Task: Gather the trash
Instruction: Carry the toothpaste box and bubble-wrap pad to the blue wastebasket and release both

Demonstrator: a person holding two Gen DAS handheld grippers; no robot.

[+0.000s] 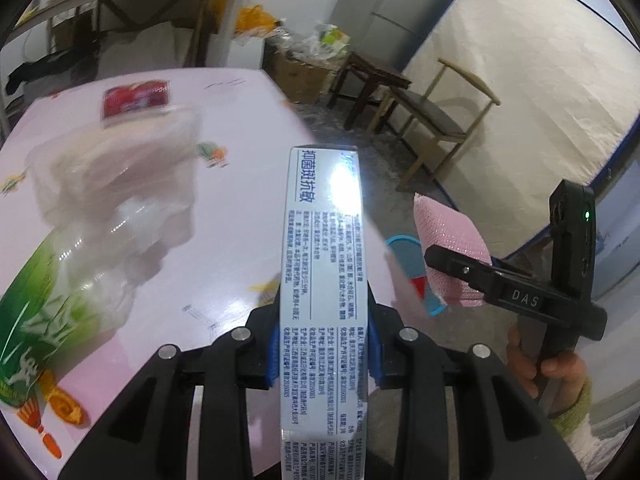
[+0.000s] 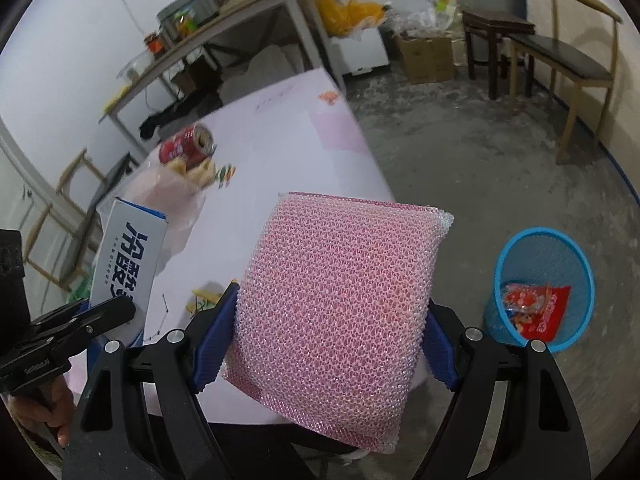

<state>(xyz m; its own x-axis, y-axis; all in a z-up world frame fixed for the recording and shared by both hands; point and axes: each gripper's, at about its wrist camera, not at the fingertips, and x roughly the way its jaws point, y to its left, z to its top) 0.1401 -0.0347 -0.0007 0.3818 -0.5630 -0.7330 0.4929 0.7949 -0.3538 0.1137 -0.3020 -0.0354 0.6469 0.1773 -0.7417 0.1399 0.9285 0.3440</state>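
Your left gripper (image 1: 324, 344) is clamped on a long toothpaste box (image 1: 322, 280), which runs up the centre of the left wrist view from the bottom edge. You hold it near one end, probably so that the free end leads toward the drop. Its upward face is glossy white with dense blue print and a bright glare patch near the top.

Your right gripper (image 2: 328, 340) is clamped on a pink scouring pad (image 2: 340, 304) that fills the centre of the right wrist view. The blue pads press its two side edges. The pad is square, with a shiny netted cover.

Both items are above the edge of the pink table (image 2: 280, 140). The blue mesh bin (image 2: 540, 280) stands on the floor at the lower right of the right wrist view, with a red wrapper (image 2: 536, 312) inside.

A red can (image 2: 186, 146) and a clear plastic bag (image 1: 120, 184) remain on the table, so collection looks unfinished.
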